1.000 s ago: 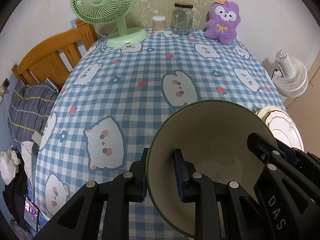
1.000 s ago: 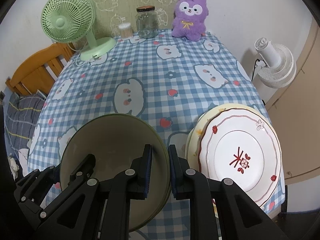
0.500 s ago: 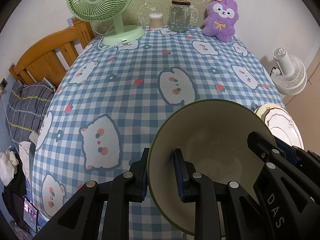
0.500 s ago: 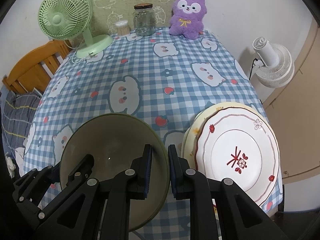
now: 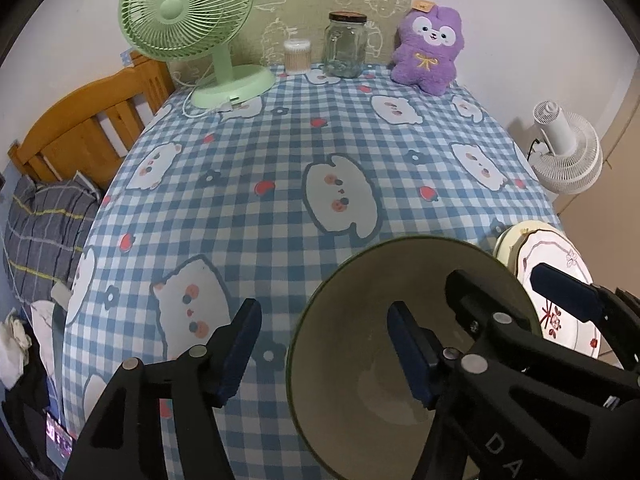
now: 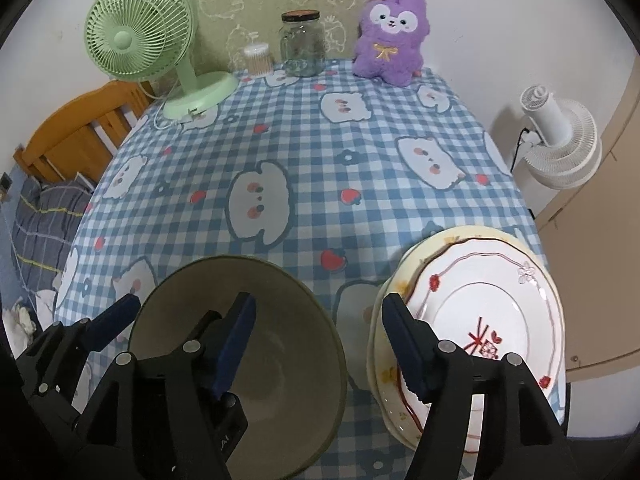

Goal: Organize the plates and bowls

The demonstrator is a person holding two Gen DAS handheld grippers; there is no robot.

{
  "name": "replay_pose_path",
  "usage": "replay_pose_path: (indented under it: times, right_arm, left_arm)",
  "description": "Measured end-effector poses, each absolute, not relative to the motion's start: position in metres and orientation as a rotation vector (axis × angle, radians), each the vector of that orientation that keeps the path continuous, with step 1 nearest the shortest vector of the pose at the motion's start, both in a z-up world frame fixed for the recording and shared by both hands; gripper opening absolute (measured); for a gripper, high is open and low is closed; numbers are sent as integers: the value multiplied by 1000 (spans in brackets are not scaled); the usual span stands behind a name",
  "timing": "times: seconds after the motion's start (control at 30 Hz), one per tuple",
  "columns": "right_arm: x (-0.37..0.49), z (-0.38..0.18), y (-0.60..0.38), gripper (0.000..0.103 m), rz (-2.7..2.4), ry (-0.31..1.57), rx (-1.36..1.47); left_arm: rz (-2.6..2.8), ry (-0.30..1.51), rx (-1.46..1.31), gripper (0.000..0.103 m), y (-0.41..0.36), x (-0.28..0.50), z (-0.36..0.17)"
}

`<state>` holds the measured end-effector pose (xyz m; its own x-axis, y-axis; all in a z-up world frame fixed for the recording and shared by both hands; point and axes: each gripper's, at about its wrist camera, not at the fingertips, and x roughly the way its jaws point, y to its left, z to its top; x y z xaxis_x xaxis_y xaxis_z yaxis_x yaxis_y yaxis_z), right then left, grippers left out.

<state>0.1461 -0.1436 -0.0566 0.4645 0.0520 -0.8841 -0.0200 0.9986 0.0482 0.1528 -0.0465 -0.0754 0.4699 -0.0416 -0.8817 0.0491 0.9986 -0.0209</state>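
A large green-rimmed beige bowl sits on the checked tablecloth near the front edge. My left gripper is open, its jaws astride the bowl's left rim without pinching it. My right gripper is open, its jaws astride the bowl's right rim. Each gripper shows in the other's view. A stack of plates, topped by a white plate with red trim, lies right of the bowl at the table's front right corner.
At the table's back stand a green fan, a cotton-swab tub, a glass jar and a purple plush toy. A wooden bed frame is left of the table; a white floor fan is on the right.
Both grippers have opened and let go of the bowl's rim. The bowl has come down from a raised tilt onto the table.
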Motion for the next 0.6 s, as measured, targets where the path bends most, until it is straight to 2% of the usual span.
replay_pose_path:
  times: [0.47,0.6]
  right_arm:
    - [158,-88,-146,69,58,1160,65]
    - [156,-92,-147,63,59,1170,85]
  left_arm:
    - [-80,1124,-13,65,-47,157,-100]
    - [-97,1124,-7,61,-50,153,-102]
